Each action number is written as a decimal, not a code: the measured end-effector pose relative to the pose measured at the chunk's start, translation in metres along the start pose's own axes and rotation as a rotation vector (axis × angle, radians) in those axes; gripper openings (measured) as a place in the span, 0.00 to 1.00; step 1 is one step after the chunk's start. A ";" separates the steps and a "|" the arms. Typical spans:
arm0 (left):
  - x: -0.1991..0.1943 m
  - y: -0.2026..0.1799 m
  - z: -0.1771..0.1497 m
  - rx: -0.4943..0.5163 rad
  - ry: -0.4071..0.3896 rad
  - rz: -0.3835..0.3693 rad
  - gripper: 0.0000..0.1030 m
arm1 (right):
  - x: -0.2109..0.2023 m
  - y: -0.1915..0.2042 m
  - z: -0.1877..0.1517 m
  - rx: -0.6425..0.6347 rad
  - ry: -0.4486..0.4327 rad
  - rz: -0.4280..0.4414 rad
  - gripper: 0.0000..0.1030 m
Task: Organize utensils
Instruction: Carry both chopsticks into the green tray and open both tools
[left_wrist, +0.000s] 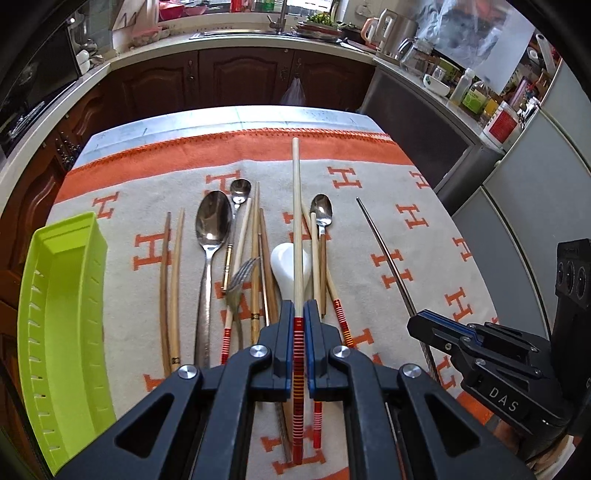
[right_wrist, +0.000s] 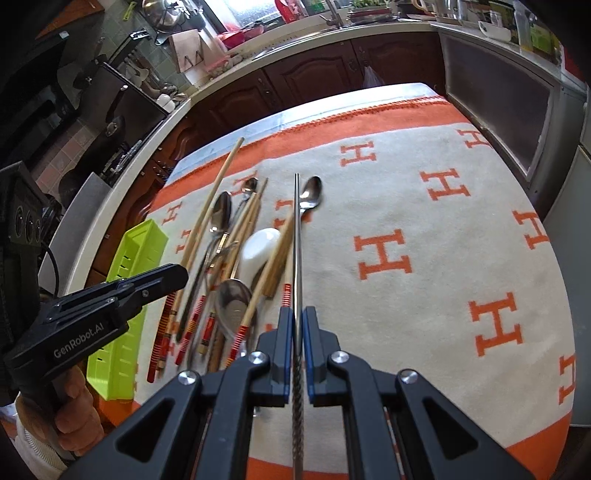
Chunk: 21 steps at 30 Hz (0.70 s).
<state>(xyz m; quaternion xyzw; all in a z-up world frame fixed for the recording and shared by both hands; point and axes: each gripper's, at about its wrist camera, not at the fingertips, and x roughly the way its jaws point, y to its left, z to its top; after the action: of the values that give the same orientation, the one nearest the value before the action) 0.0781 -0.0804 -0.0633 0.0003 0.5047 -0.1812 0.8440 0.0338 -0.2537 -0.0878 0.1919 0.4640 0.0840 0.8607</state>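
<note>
My left gripper (left_wrist: 297, 314) is shut on a long wooden chopstick (left_wrist: 296, 229) with a red-striped end, held above the pile. My right gripper (right_wrist: 297, 321) is shut on a thin metal chopstick (right_wrist: 297, 240); it also shows in the left wrist view (left_wrist: 388, 258). On the cloth lie several wooden chopsticks (left_wrist: 173, 280), a large metal spoon (left_wrist: 212, 229), two small spoons (left_wrist: 322, 214), a fork (left_wrist: 240, 277) and a white ceramic spoon (left_wrist: 284, 266). A lime-green tray (left_wrist: 62, 325) stands at the left, also seen in the right wrist view (right_wrist: 125, 321).
An orange and cream H-pattern cloth (right_wrist: 424, 221) covers the table. Dark wood cabinets (left_wrist: 240, 77) and a counter with a sink stand behind. A grey appliance (left_wrist: 443, 140) with bottles and a kettle stands at the right.
</note>
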 end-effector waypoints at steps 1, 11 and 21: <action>-0.008 0.006 -0.001 -0.010 -0.007 0.010 0.03 | -0.002 0.008 0.002 -0.010 0.000 0.016 0.05; -0.079 0.092 -0.037 -0.130 -0.061 0.218 0.03 | 0.009 0.142 0.015 -0.145 0.068 0.245 0.05; -0.077 0.170 -0.064 -0.221 -0.019 0.301 0.03 | 0.103 0.200 0.015 -0.053 0.222 0.292 0.05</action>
<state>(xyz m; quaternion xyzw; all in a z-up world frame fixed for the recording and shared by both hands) 0.0427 0.1135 -0.0597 -0.0184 0.5080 0.0036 0.8611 0.1098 -0.0414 -0.0776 0.2240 0.5211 0.2407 0.7876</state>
